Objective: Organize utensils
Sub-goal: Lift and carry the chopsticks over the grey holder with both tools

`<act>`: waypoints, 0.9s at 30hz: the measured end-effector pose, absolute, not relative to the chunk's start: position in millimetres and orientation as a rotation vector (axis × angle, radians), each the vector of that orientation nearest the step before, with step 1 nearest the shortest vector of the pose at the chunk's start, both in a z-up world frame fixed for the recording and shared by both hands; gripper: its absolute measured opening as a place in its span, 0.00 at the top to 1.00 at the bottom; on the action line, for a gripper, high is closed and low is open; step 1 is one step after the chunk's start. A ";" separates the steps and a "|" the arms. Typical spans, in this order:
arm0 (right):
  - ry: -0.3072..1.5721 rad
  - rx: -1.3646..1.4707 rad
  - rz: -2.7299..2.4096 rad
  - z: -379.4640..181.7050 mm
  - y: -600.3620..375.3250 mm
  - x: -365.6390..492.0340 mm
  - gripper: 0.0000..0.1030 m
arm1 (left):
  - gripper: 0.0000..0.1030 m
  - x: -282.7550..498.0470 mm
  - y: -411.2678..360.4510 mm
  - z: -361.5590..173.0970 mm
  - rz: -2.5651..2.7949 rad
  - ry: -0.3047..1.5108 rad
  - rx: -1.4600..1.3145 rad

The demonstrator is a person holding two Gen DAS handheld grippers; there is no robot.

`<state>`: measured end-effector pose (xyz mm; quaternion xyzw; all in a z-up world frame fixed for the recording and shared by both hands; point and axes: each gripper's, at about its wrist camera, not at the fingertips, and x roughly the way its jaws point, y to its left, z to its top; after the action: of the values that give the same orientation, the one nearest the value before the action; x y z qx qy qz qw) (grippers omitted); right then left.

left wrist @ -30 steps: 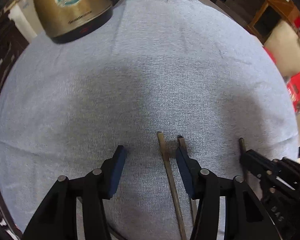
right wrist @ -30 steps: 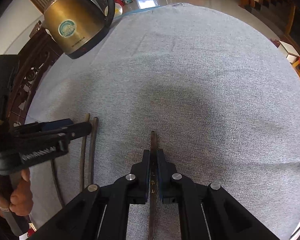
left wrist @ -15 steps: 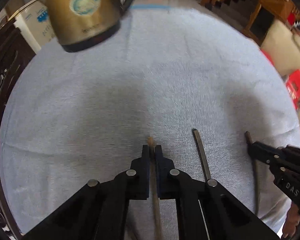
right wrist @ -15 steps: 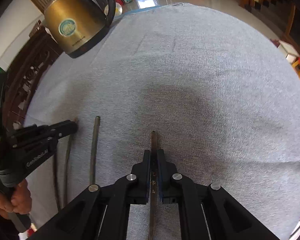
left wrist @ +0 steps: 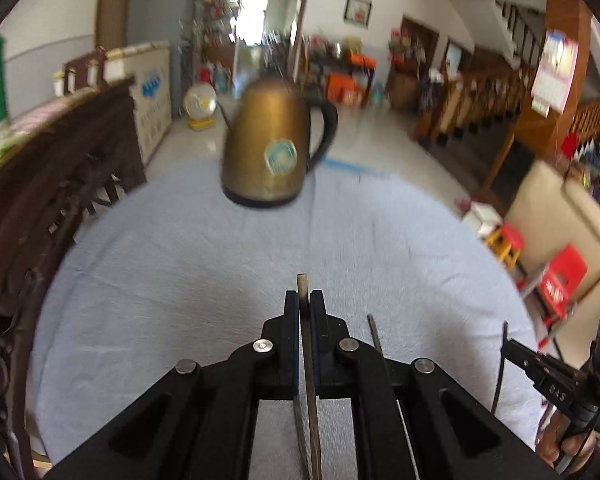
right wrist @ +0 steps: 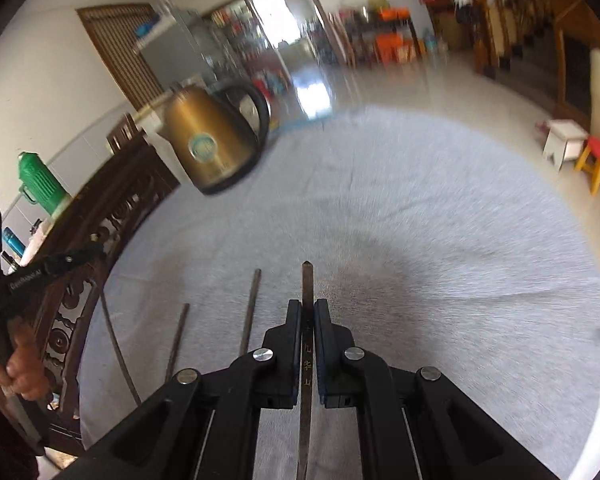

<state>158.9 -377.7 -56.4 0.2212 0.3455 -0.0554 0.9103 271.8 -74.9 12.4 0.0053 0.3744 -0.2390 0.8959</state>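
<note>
Left claw (left wrist: 304, 300), right claw (right wrist: 307, 308) angled down, apparently raised, each clenching chopstick.

kettle (left wrist: 266, 142) kinda motion-blurred, back room clutter a smear, both held chopsticks (right wrist: 306, 360) cut off by bottom edge, cloth (right wrist: 440, 216) streaky

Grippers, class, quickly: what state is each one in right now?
Left gripper: closed, holding a chopstick.
Right gripper: closed, holding a dark chopstick.
</note>
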 end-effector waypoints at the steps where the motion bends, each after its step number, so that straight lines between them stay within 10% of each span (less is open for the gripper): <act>1: 0.685 0.444 -0.121 -50.5 -374.7 148.8 0.93 | 0.95 264.5 -64.8 18.5 -0.486 0.750 -0.008; 27: 0.177 0.301 -0.182 92.3 -275.1 -41.5 0.93 | 0.96 133.5 33.5 94.6 -0.453 0.468 -0.142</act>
<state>-41.5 -275.1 92.3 0.1497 0.0879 -0.0905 0.9807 133.5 33.5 94.6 -0.0696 0.2295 -0.2223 0.9450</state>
